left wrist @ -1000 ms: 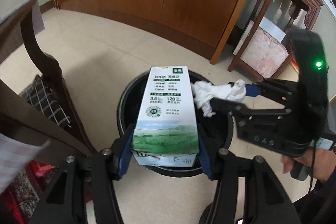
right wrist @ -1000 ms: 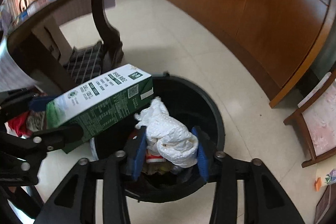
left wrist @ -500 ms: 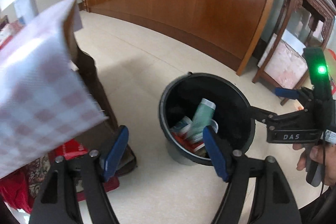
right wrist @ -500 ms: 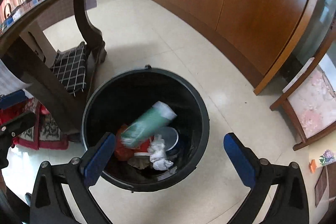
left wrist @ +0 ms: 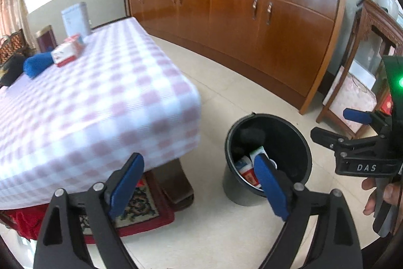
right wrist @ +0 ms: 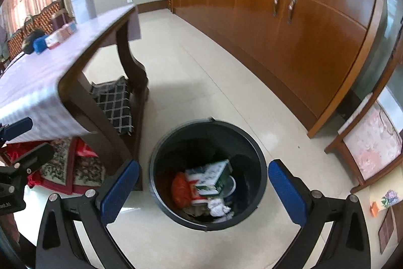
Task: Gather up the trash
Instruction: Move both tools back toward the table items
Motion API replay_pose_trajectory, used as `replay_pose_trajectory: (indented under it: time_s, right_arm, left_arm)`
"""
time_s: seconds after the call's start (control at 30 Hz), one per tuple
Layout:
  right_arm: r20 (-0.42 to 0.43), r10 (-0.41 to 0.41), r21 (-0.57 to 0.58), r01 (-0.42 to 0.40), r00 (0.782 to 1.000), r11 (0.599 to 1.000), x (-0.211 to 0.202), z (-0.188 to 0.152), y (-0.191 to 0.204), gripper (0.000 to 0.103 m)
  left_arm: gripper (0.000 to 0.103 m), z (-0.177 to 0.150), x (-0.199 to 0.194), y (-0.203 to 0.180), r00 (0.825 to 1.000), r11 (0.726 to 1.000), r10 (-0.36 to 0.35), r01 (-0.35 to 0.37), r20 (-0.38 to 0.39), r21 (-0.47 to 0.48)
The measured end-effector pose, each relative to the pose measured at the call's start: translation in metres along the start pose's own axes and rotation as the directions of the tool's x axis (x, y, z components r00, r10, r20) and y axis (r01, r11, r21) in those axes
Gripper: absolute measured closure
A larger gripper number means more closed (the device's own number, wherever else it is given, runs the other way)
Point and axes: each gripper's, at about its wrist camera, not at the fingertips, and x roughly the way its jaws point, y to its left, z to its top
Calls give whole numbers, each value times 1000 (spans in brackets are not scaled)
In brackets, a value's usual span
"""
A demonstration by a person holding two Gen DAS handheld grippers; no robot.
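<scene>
Milk carton [right wrist: 210, 178] lies in the bin [right wrist: 254, 143], clear only from right wrist.

From my right wrist view, the bin [right wrist: 208, 174] stands on the floor [right wrist: 201, 82], with the table [right wrist: 37, 82] to its left and the cabinet run [right wrist: 289, 17] behind and to its right. In the bin lie a carton [right wrist: 210, 177], a crumpled tissue [right wrist: 219, 208] nearer me, and a wrapper [right wrist: 180, 189] to the carton's left. On the table I see a small box [left wrist: 68, 53] with a roll [left wrist: 37, 64] to its left. A rug [left wrist: 136, 203] lies under the table.
</scene>
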Motion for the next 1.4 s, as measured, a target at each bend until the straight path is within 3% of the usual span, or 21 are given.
replay_pose_trajectory:
  time_s: [0.4,0.8,1.4]
  right_arm:
    - [113,49,-55,-43,992,998,-52,31,57,0]
    - [155,139,-100,-125,978,987,-69,63,124,0]
    - [108,212,-265,-178,971,948,-36,136,280,0]
  left_arm:
    - [12,8,-58,51,993,995,73,-66,95,-81]
    - [12,10,-97,115,974,974,169,-143,149,-174]
    - [13,11,-116,255,926,896,358,-304,122,-323]
